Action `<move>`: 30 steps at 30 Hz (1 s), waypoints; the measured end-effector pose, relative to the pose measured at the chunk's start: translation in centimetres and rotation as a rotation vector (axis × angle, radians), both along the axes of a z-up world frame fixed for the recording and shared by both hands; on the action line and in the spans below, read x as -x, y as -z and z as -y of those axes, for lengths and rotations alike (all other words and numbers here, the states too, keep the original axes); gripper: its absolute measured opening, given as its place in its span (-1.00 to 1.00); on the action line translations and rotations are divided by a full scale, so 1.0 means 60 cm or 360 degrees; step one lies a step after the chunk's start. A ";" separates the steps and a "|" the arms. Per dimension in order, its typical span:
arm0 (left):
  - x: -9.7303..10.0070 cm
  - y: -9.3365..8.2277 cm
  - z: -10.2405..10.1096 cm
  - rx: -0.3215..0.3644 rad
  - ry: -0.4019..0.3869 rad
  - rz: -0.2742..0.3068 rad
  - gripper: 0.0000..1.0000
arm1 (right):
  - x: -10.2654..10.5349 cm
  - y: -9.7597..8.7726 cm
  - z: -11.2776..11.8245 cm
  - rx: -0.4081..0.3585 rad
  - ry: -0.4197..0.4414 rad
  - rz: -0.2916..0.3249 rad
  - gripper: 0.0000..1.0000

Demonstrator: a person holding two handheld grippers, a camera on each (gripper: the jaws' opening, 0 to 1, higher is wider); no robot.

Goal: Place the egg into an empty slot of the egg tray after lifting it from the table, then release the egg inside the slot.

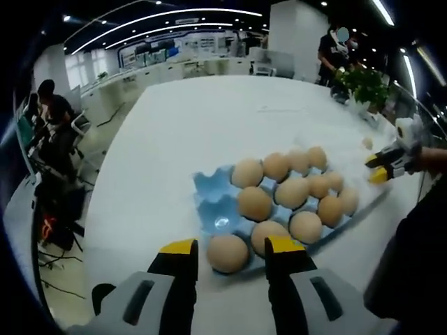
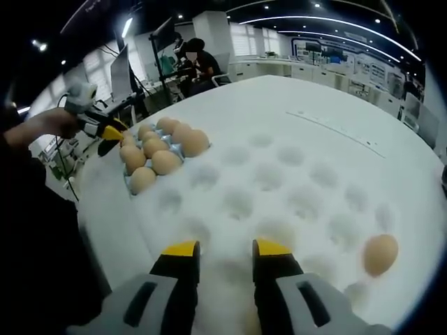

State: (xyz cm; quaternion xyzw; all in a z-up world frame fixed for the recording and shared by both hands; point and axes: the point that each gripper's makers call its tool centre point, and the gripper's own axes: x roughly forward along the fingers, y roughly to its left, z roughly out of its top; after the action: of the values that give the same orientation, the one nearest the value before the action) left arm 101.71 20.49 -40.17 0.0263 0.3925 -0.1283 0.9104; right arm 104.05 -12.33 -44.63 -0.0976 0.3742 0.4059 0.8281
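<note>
On the white foam sheet [image 2: 293, 181] with its rows of dimples, one loose egg [image 2: 380, 254] sits off to the right of the right gripper [image 2: 225, 249], which hovers over the sheet with its yellow-tipped jaws parted and nothing between them. So I'd say the pickup hasn't happened yet: swing right, straddle the egg across its middle and close gently, since it looks like it'd roll or crack if pinched off-centre. Over in the left gripper view, the blue egg tray [image 1: 209, 187] is mostly full of brown eggs, with a couple of bare cups at its near-left corner, so that's where I'd aim the drop, lowering right into the cup before letting go. The left gripper [image 1: 230, 246] is also spread wide and holding nothing, though the nearest tray egg [image 1: 228, 252] lies between its tips; best keep that one clear. No brands or readable writing anywhere that I can make out.
</note>
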 end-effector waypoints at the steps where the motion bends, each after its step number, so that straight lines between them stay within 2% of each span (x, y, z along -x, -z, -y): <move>1: -0.001 -0.004 0.003 0.0010 -0.0005 0.0011 -0.22 | 0.000 0.000 0.000 0.0001 -0.0001 0.0001 -0.38; 4: -0.004 -0.017 0.025 0.0030 0.0017 0.0037 -0.22 | -0.001 0.000 0.000 -0.0002 -0.0002 0.0004 -0.38; 10: -0.017 -0.040 0.063 -0.0004 0.0100 0.0094 -0.23 | -0.001 0.001 -0.001 0.0004 -0.0015 0.0014 -0.38; 13: -0.024 -0.048 0.095 0.0003 0.0228 0.0123 -0.23 | -0.001 0.001 -0.001 0.0007 -0.0012 0.0011 -0.38; 20: -0.034 -0.043 0.140 0.0034 0.0309 0.0127 -0.23 | 0.000 0.000 0.000 0.0003 -0.0007 0.0029 -0.37; 26: -0.030 -0.041 0.161 0.0038 0.0353 0.0122 -0.23 | 0.000 0.000 -0.001 0.0026 -0.0029 0.0022 -0.36; 29: -0.029 -0.038 0.172 0.0036 0.0380 0.0118 -0.23 | 0.001 -0.002 -0.002 0.0013 -0.0030 -0.0054 -0.31; 30: -0.029 -0.038 0.173 0.0036 0.0384 0.0117 -0.23 | 0.005 -0.007 -0.005 -0.0045 0.0015 -0.0129 -0.27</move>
State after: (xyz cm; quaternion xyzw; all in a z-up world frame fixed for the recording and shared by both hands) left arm 103.44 10.09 -37.90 0.0679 0.3512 -0.2403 0.9024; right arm 103.76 -12.02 -44.23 -0.0676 0.4021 0.4109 0.8154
